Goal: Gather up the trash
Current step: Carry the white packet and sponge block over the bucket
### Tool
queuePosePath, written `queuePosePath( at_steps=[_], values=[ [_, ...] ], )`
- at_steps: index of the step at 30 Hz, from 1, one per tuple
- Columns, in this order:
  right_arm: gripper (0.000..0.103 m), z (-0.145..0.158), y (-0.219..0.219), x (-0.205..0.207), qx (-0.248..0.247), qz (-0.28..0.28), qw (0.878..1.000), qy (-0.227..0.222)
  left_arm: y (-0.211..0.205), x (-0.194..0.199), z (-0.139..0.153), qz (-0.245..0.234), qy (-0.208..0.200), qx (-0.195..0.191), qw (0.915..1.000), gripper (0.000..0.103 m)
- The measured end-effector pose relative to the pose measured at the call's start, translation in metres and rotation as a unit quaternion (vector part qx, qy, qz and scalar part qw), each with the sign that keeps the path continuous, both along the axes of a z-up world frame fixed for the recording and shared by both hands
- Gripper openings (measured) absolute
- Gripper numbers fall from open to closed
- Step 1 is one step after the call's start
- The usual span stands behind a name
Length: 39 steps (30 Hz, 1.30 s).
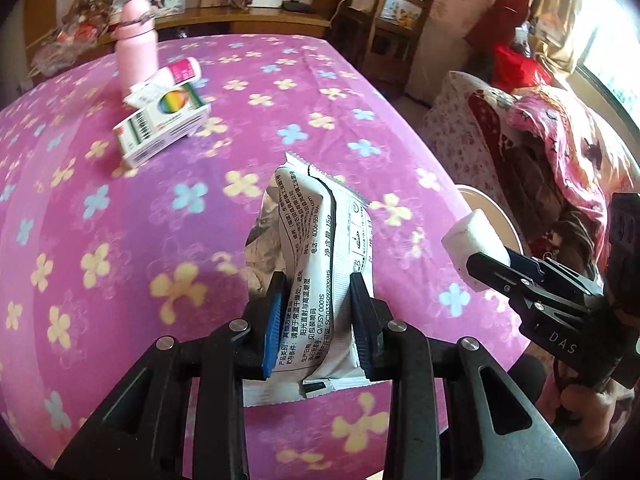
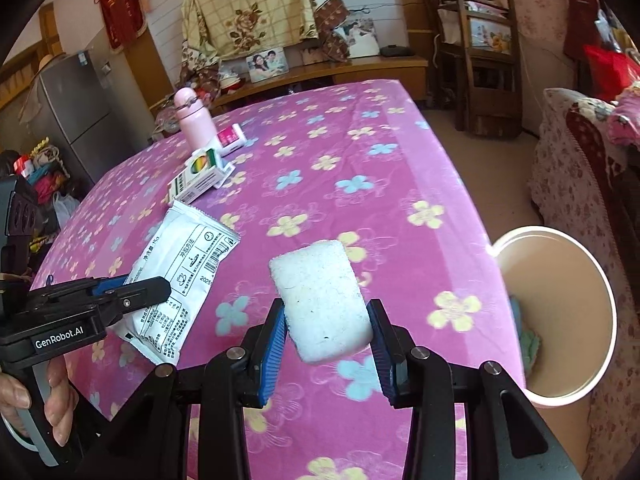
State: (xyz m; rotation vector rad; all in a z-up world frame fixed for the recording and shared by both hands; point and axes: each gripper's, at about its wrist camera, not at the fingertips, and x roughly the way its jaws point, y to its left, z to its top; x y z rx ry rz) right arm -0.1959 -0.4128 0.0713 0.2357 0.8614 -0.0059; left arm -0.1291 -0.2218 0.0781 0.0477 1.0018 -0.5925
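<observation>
While hovering over the purple flowered tablecloth (image 1: pixel 120 240), gripping trash in both tools. Left gripper (image 1: pixel 316 312): clamping its blue pads onto a white printed foil packet (image 1: pixel 316 248), lifting it upright above the cloth. Right gripper (image 2: pixel 326 328): squeezing a white foam block (image 2: pixel 320 300) between its pads, holding it clear of the table, near the right edge. Just past that edge, sitting low beside the table, a round bin (image 2: pixel 560 320) with a pale rim, already holding something bluish-green. Farther back on the cloth, standing together: a pink bottle (image 1: pixel 134 46) and small medicine boxes (image 1: pixel 160 128), well apart from both grippers.
</observation>
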Motion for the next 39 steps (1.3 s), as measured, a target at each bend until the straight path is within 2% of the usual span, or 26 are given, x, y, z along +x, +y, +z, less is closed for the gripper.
queuePosePath(
  at_steps=[9, 20, 33, 39],
  values=[
    [0.039, 0.002, -0.038, -0.020, -0.009, -0.043, 0.999, -0.006, -0.046, -0.006, 0.008, -0.031, -0.013, 0.002, 0.9994, 0.028],
    [0.039, -0.012, -0.119, -0.054, 0.003, -0.130, 0.991, 0.007, -0.125, -0.012, 0.010, -0.085, -0.009, -0.005, 0.9963, 0.028],
    [0.039, -0.041, -0.203, -0.077, 0.013, -0.212, 0.977, 0.034, -0.241, -0.018, -0.013, -0.152, 0.011, 0.006, 0.9882, 0.028],
    [0.039, -0.058, -0.225, -0.077, 0.015, -0.230, 0.972, 0.048, -0.270, -0.015, -0.026, -0.162, 0.020, 0.010, 0.9866, 0.028]
  ],
)
